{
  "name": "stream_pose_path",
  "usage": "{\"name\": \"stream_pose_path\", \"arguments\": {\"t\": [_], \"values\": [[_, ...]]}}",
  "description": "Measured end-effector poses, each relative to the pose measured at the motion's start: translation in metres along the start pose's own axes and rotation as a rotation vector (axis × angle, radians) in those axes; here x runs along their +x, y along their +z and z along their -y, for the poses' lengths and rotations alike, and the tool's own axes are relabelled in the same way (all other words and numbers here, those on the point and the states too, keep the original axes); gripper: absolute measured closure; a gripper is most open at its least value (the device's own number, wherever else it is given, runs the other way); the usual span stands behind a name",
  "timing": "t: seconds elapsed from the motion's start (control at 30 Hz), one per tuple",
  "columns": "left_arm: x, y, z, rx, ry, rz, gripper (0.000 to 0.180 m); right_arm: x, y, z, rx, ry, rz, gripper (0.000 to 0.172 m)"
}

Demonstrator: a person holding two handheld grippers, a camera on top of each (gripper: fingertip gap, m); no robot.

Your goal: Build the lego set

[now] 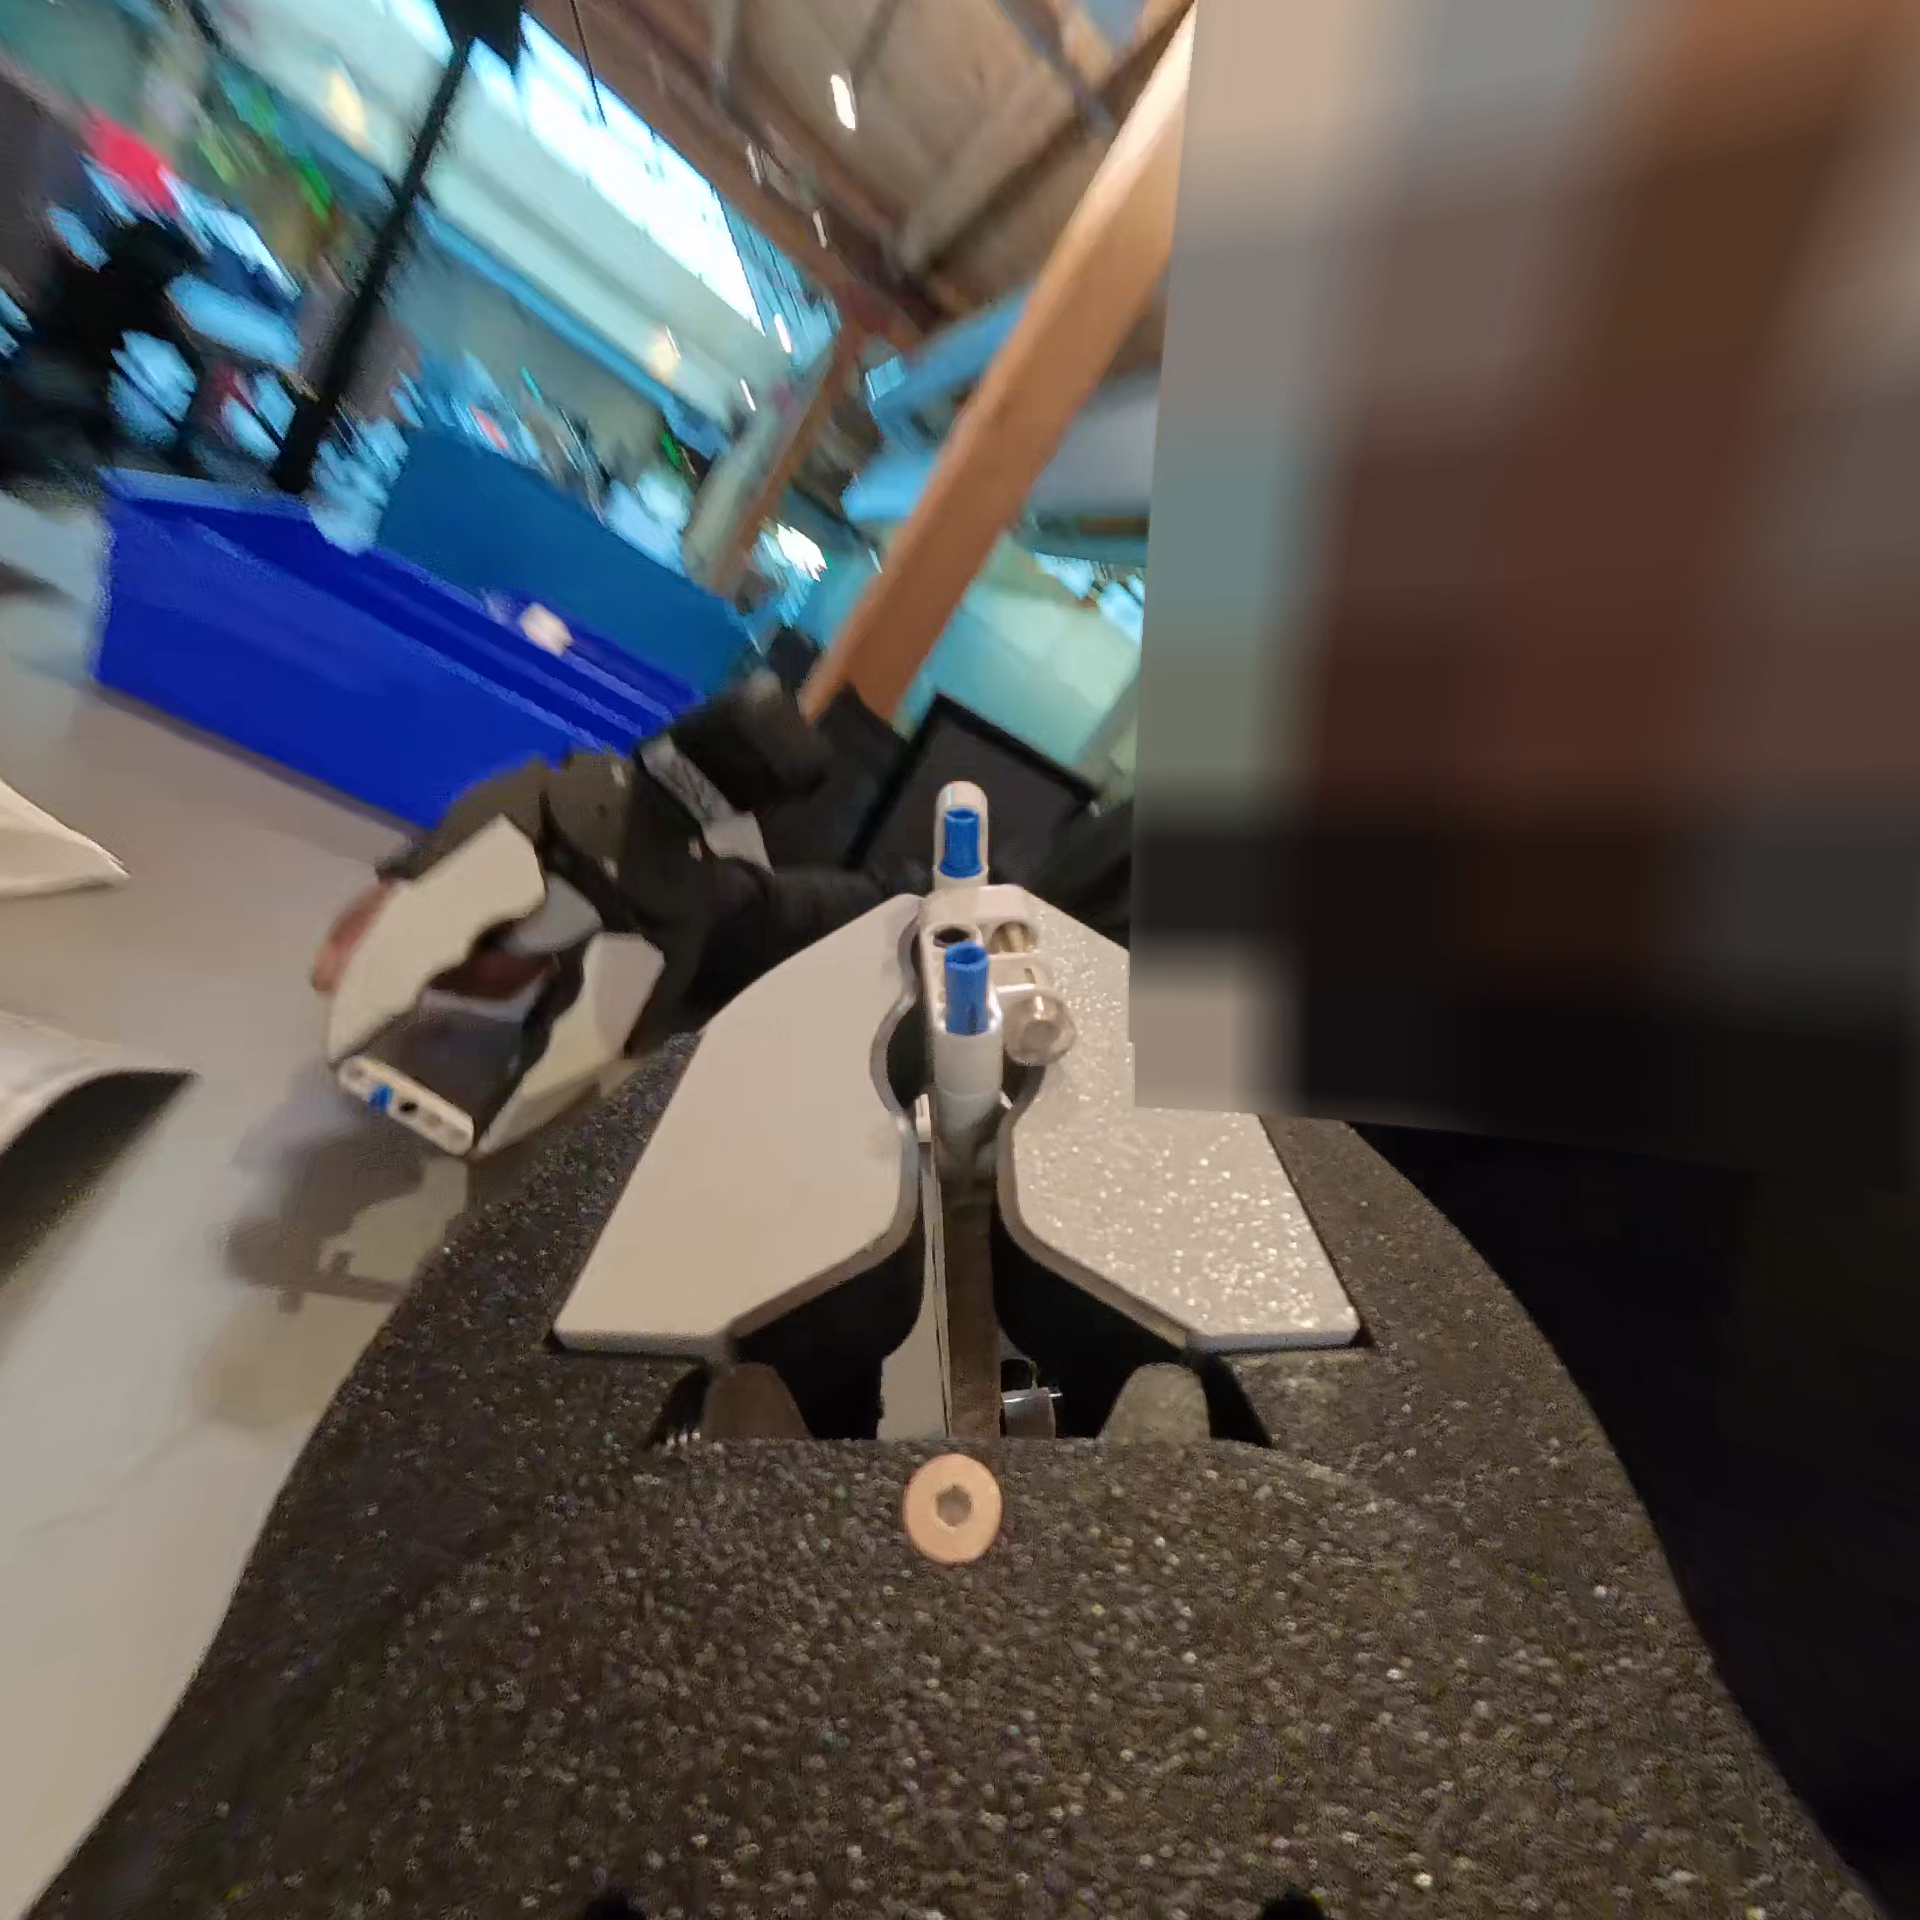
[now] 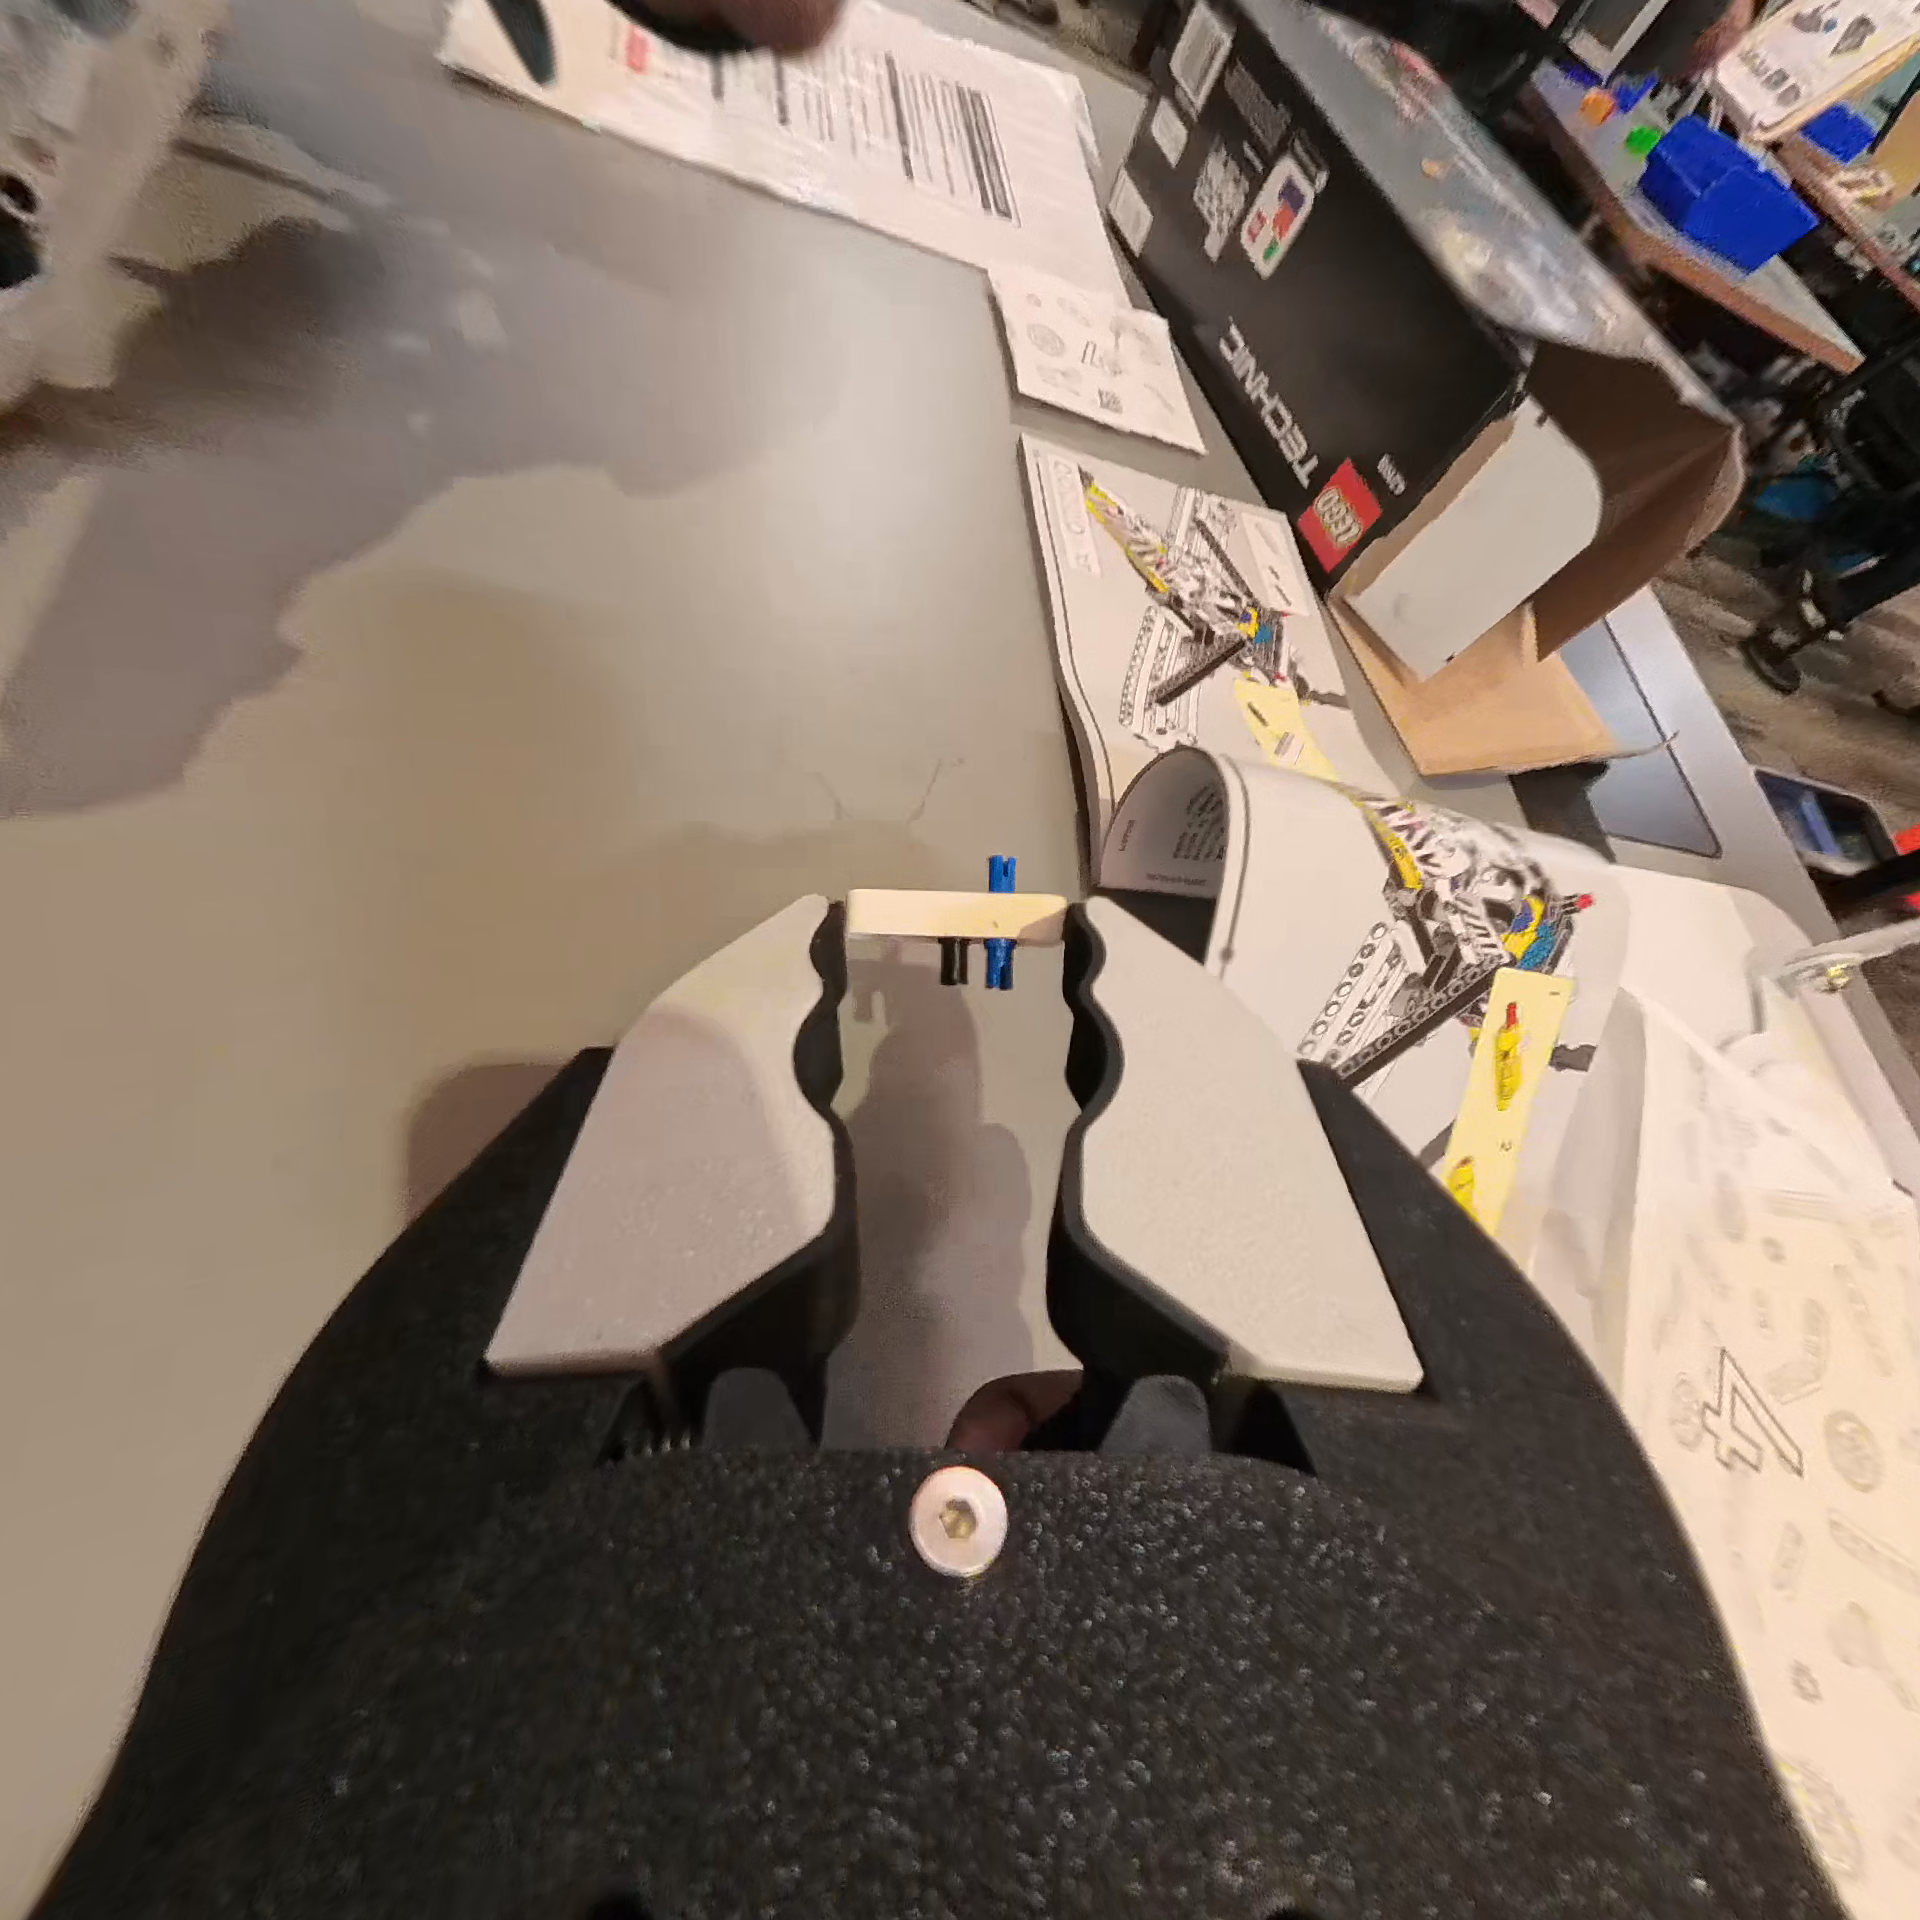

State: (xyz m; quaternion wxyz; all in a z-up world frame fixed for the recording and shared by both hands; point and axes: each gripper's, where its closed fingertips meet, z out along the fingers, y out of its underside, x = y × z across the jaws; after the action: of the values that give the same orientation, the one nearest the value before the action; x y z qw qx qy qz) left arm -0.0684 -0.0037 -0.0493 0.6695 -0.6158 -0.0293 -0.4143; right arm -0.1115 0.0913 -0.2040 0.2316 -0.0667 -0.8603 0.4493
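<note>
Grey tabletop (image 2: pixel 520 675), manuals (image 2: pixel 1195 623) right of jaws; room blurred. Right gripper (image 2: pixel 956 925) clamps white beam (image 2: pixel 935 920); left gripper (image 1: pixel 961 1039) clamps pinned grey piece (image 1: pixel 966 1049).

Each camera sits close behind its own tongs, looking forward along the fingers. The left view tilts up across the grey table (image 1: pixel 156 1299) toward the right gripper (image 1: pixel 416 1081); the right view looks steeply down onto that table (image 2: pixel 520 675).
</note>
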Motion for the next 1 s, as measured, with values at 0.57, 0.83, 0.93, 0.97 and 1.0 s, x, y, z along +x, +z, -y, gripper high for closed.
{"name": "stream_pose_path", "arguments": {"t": [0.57, 0.83, 0.93, 0.97, 1.0], "values": [[-0.068, 0.133, -0.169, -0.771, -0.472, -0.229, 0.17, -0.071, -0.105, -0.011, 0.0, -0.216, 0.183, 0.132], [-0.067, 0.148, -0.199, -0.987, -0.57, -0.289, 0.171, -0.096, -0.122, -0.028, -0.047, -0.291, 0.251, 0.132], [-0.064, 0.152, -0.205, -1.025, -0.575, -0.302, 0.171, -0.104, -0.124, -0.028, -0.032, -0.29, 0.282, 0.132], [-0.062, 0.154, -0.207, -1.034, -0.574, -0.306, 0.171, -0.106, -0.125, -0.028, -0.025, -0.283, 0.294, 0.132], [-0.062, 0.155, -0.209, -1.043, -0.573, -0.308, 0.171, -0.108, -0.126, -0.028, -0.017, -0.275, 0.308, 0.132]]}}
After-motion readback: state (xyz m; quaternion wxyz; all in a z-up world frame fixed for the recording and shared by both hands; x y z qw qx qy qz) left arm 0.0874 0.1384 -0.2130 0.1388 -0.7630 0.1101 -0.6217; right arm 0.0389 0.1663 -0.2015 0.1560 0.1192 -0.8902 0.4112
